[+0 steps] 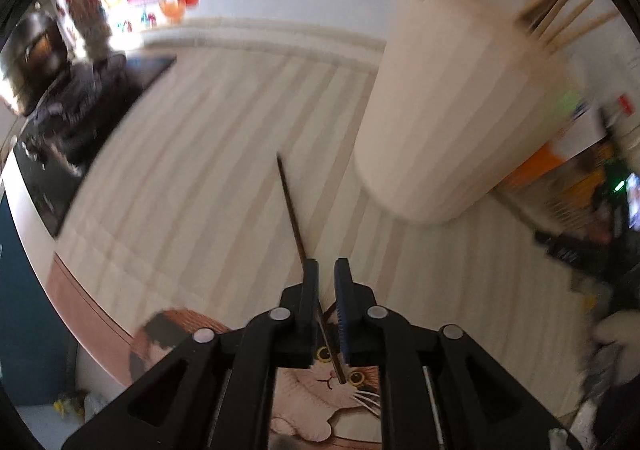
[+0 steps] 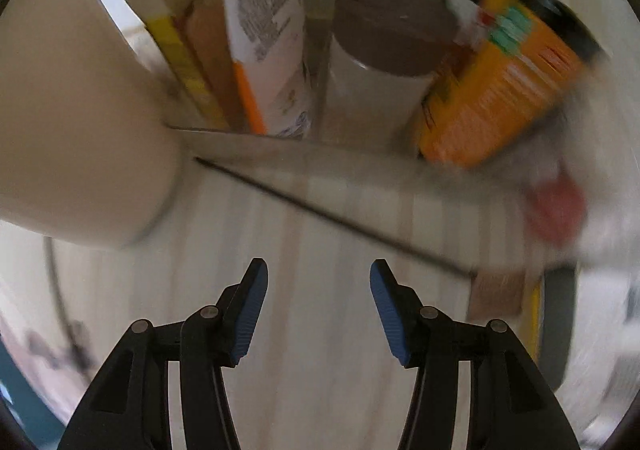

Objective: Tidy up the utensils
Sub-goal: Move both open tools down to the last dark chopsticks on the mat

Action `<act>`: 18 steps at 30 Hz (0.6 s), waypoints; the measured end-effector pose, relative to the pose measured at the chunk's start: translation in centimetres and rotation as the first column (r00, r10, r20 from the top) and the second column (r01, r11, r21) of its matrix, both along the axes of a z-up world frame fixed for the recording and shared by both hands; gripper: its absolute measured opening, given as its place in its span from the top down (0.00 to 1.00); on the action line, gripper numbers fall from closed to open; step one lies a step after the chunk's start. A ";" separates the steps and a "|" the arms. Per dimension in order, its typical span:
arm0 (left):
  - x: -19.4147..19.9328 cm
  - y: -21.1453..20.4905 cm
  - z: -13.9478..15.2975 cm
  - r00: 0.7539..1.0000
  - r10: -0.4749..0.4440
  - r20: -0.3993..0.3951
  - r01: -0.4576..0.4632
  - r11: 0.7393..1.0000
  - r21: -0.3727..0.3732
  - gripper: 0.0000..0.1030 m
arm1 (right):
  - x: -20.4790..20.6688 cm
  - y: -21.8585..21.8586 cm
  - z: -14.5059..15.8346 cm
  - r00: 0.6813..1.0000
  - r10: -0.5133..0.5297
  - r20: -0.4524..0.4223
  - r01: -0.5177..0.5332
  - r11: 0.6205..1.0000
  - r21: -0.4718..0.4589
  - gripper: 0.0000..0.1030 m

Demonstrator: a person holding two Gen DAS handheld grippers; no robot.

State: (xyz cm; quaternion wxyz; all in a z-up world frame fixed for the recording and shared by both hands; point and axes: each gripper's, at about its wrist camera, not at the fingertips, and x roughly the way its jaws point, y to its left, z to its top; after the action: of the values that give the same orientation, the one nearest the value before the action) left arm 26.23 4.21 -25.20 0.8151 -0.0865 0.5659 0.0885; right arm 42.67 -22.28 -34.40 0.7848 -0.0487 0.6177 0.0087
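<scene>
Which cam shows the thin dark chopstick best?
Left wrist: the thin dark chopstick is sharp and runs centrally, pinched between the left gripper fingers, tip toward the cream utensil holder. Right wrist shows only another dark stick, blurred, beyond the open right gripper.

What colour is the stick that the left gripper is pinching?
Dark brown, nearly black. The chopstick shows best in the left wrist view, clamped in the left gripper.
</scene>
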 end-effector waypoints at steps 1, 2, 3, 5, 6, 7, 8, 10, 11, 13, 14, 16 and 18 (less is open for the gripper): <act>0.3 -0.2 -1.4 0.999 0.010 -0.031 -0.009 1.000 0.020 0.54 | 0.6 0.1 -0.6 0.999 0.036 -0.007 -0.036 0.999 -0.021 0.46; 0.4 -0.3 -2.3 0.999 0.018 -0.047 -0.017 1.000 0.027 0.35 | 1.0 0.2 -1.1 0.998 0.065 -0.016 -0.066 0.997 -0.038 0.46; 0.5 -0.4 -3.1 0.998 0.023 -0.054 -0.022 0.999 0.024 0.34 | 1.6 0.2 -1.9 0.994 0.102 -0.035 -0.104 0.993 -0.051 0.46; 0.6 -0.5 -4.5 0.998 0.025 -0.066 -0.022 0.999 0.041 0.34 | 2.2 0.0 -3.2 0.988 0.134 -0.073 -0.137 0.989 -0.046 0.46; 0.6 -0.6 -5.1 0.997 0.024 -0.076 -0.021 0.999 0.045 0.34 | 2.3 -0.4 -3.4 0.988 0.137 -0.065 -0.140 0.990 -0.029 0.46; 0.6 -0.4 -5.7 0.996 0.027 -0.085 -0.024 0.999 0.039 0.33 | 2.5 -0.9 -3.5 0.989 0.126 -0.072 -0.127 0.992 -0.011 0.46; 0.5 -0.2 -6.0 0.995 0.033 -0.091 -0.030 0.999 0.037 0.33 | 2.6 -1.3 -3.4 0.991 0.116 -0.066 -0.115 0.993 0.009 0.53; 0.2 0.3 -6.5 0.993 0.051 -0.106 -0.048 0.998 0.028 0.33 | 2.5 -1.6 -3.1 0.993 0.100 -0.068 -0.102 0.995 -0.014 0.66; 0.0 0.5 -6.7 0.992 0.057 -0.114 -0.055 0.998 0.021 0.33 | 2.4 -1.7 -3.0 0.993 0.094 -0.075 -0.095 0.995 -0.010 0.81; -0.3 0.9 -6.7 0.991 0.052 -0.122 -0.050 0.999 0.021 0.33 | 2.0 -2.0 -2.7 0.989 0.068 -0.130 -0.057 0.994 0.091 0.93; -0.5 1.1 -6.7 0.991 0.050 -0.124 -0.048 0.999 0.025 0.33 | 1.7 -2.1 -2.6 0.983 0.048 -0.177 -0.019 0.987 0.162 0.94; -0.8 1.6 -6.6 0.991 0.042 -0.129 -0.039 0.999 0.032 0.33 | 1.0 -1.9 -2.2 0.972 0.029 -0.231 0.037 0.961 0.274 0.94; -1.1 2.0 -6.5 0.990 0.042 -0.136 -0.037 0.998 0.042 0.33 | 0.5 -1.0 -1.0 0.983 0.054 -0.174 -0.007 0.966 0.258 0.92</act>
State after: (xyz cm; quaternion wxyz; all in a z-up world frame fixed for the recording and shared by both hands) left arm 25.12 6.22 -31.74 0.7739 -0.0753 0.6170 0.1214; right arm 43.13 -23.30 -35.37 0.7254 0.0447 0.6787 0.1052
